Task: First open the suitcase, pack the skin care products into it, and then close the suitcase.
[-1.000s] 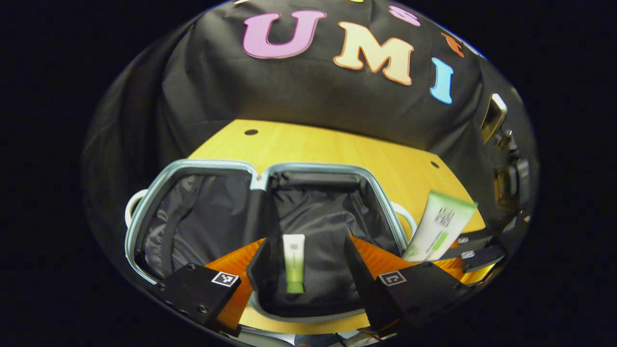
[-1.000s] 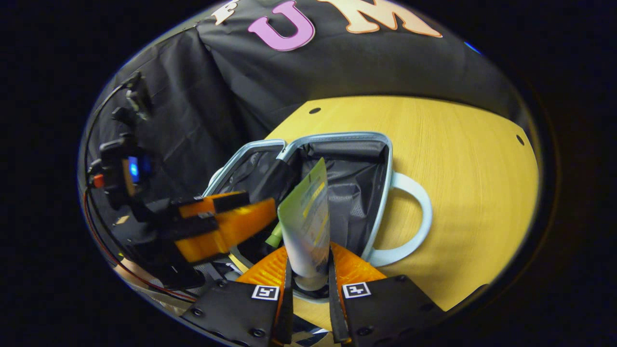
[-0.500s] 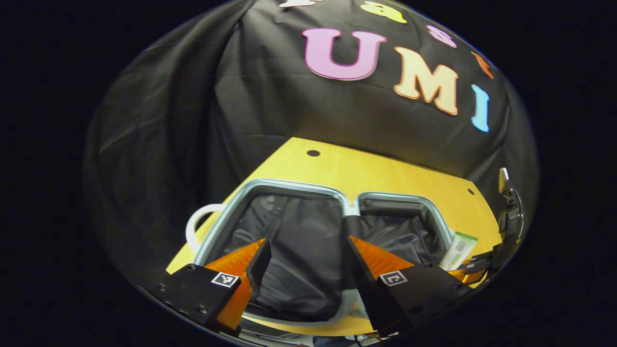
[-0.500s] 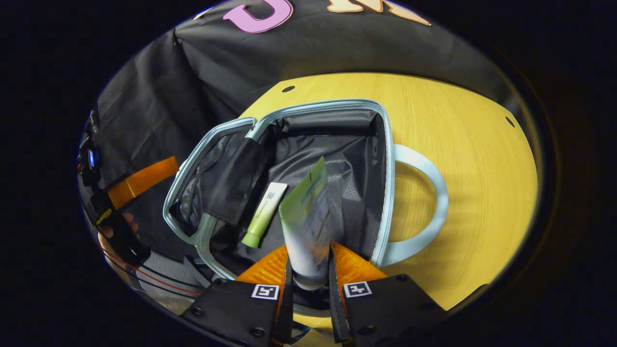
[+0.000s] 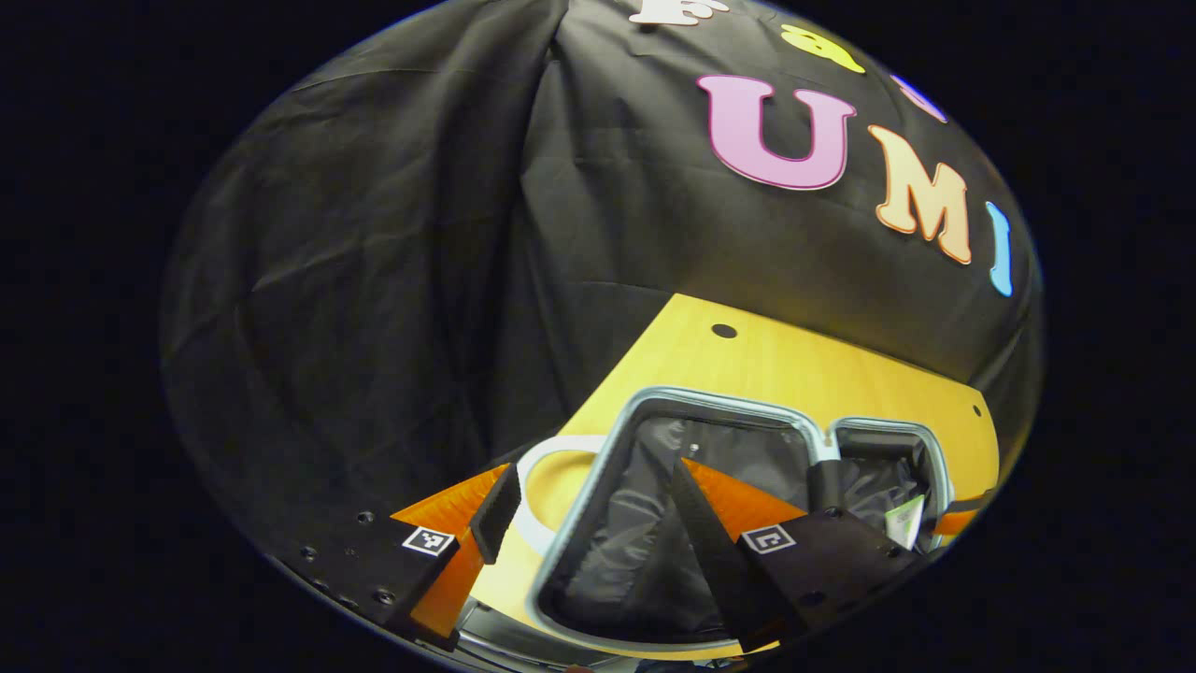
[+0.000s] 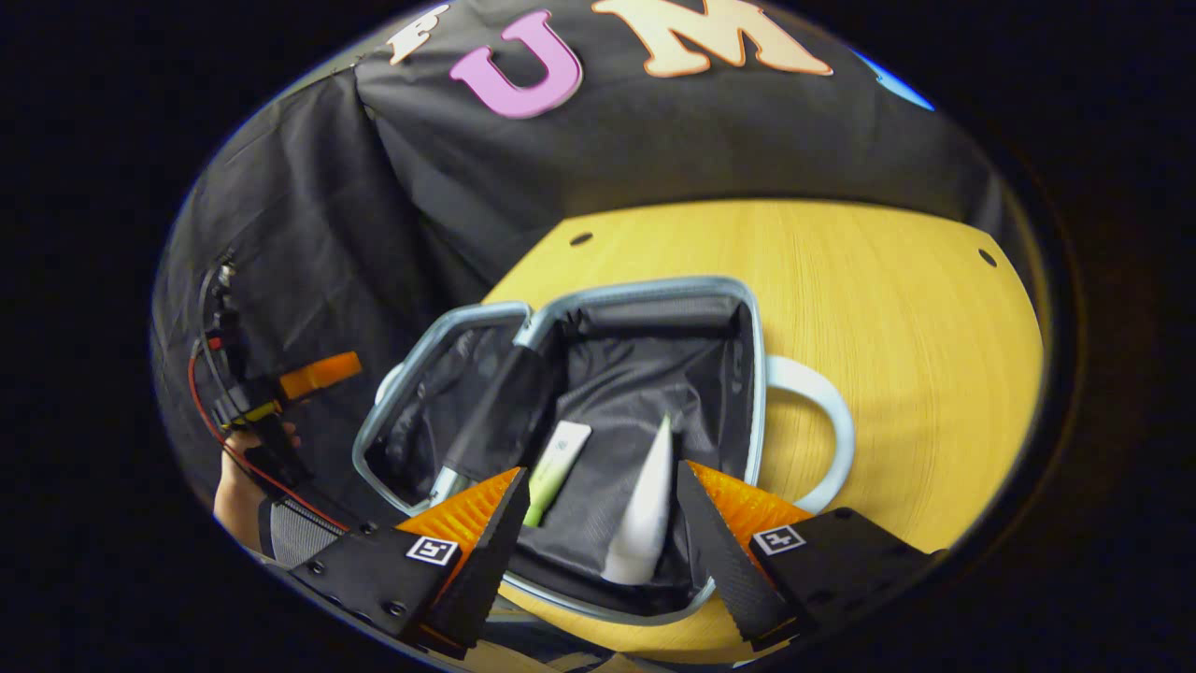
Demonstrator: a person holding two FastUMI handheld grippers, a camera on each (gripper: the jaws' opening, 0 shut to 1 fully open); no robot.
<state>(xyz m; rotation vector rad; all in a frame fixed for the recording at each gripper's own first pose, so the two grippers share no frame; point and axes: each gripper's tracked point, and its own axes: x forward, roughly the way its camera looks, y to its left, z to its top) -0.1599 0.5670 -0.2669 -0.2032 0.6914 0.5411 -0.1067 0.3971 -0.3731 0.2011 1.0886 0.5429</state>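
While the suitcase (image 6: 654, 318) lies open on the wooden table (image 6: 897, 308) | white tube (image 6: 645, 514) and green tube (image 6: 556, 467) rest inside its right half, apart | right gripper (image 6: 598, 523) spread, empty, above suitcase's near rim | left gripper (image 5: 584, 523) spread, empty, over suitcase's left handle (image 5: 547, 467) | dark divider flap (image 6: 500, 411) lies between halves.

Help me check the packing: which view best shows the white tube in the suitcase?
The right gripper view: the white tube lies in plain sight on the suitcase lining, between the open right gripper fingers, beside the green tube. The left gripper view catches just a pale sliver at the far edge.
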